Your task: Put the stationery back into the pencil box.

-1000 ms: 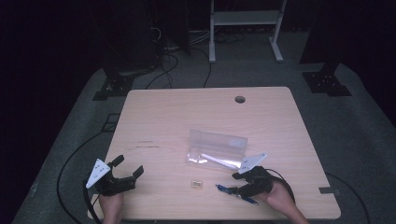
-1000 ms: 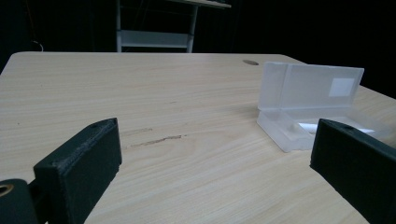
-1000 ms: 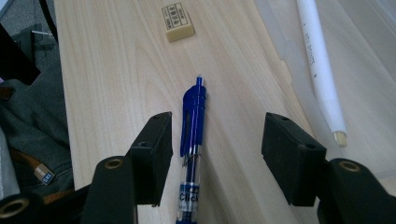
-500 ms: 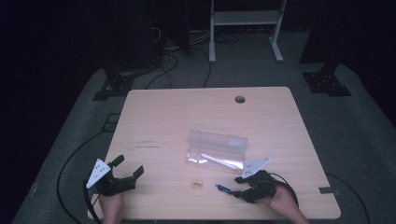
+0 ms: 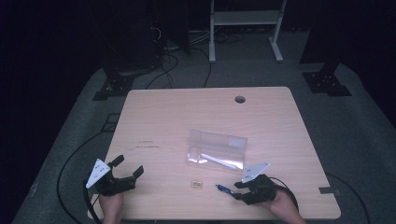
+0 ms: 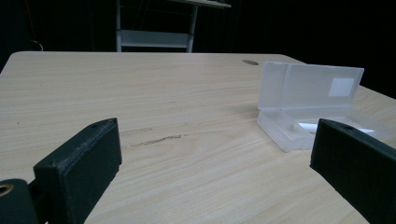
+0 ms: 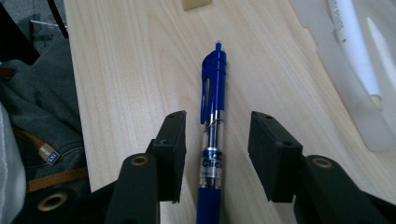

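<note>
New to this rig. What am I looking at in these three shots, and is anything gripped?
No robot arm: a person at a wooden table holds a hand-held gripper in each hand. The high view looks down from above; the left gripper sits at bottom left, the right gripper at bottom right. The other two pictures come from cameras riding on each gripper, looking along its black jaws.

On the table: an open clear plastic case with a white pen inside, a small tan block, and a blue pen.

Left jaws are open over bare wood. Right jaws have just been closing around the blue pen, which lies between them, but the pads do not touch it yet.
</note>
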A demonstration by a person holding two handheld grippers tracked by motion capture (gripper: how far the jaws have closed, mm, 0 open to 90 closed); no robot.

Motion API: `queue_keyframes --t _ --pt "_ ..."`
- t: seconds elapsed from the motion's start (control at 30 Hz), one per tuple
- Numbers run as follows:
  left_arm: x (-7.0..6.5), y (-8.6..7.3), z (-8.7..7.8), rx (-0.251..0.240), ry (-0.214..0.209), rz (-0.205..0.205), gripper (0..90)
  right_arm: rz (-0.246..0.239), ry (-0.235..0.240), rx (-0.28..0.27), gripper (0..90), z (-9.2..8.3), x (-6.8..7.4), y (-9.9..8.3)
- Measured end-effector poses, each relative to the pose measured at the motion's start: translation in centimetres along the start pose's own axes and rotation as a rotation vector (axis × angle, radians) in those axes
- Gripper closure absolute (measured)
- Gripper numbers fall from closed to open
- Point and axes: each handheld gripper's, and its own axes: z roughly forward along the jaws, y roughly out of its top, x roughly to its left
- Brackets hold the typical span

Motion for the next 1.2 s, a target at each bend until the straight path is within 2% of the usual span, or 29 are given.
queue_keyframes --t 0.33,0.9,1.2 --pt "-0.1 0.0 0.0 -0.004 -0.003 -0.001 1.1 -0.016 -0.009 0.001 62.1 0.2 0.5 0.0" --pt "0.0 0.1 -0.1 -0.004 -0.002 0.001 1.1 -0.042 -0.043 0.031 77.3 0.4 0.9 -0.3" --pt "0.0 0.1 -0.1 -0.005 -0.002 0.002 1.1 -0.053 -0.047 0.035 79.1 0.4 1.1 -0.2"
